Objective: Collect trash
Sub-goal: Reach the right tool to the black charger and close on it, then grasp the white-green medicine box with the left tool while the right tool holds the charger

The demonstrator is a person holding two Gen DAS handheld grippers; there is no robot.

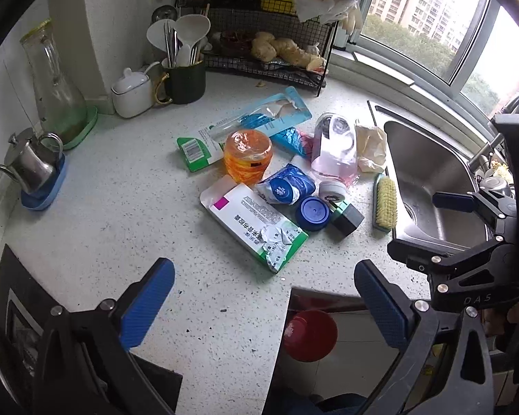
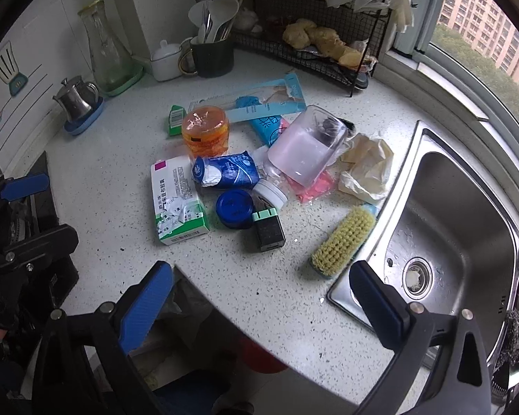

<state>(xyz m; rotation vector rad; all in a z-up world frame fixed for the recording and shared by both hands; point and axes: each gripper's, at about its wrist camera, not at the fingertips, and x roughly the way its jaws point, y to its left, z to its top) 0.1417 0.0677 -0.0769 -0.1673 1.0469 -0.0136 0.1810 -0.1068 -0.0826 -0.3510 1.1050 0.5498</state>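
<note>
A heap of trash lies mid-counter: a torn white and green medicine box [image 1: 256,226] [image 2: 176,200], an orange plastic tub [image 1: 247,157] [image 2: 206,131], a crumpled blue wrapper [image 1: 285,186] [image 2: 226,169], a blue lid [image 1: 313,212] [image 2: 234,207], a clear pink-tinted container [image 1: 334,145] [image 2: 308,148], a long blue package [image 1: 259,117] [image 2: 259,102] and crumpled cream paper [image 1: 372,147] [image 2: 365,166]. My left gripper [image 1: 264,297] is open and empty near the counter's front edge. My right gripper [image 2: 259,297] is open and empty, nearer the sink.
A steel sink [image 1: 429,180] [image 2: 460,238] sits to the right, with a scrub brush [image 1: 385,202] [image 2: 342,238] beside it. A wire rack [image 1: 259,45], utensil mug [image 1: 183,76], glass carafe [image 1: 57,90] and steel pot [image 1: 31,162] line the back. A red bin [image 1: 309,335] stands below the counter.
</note>
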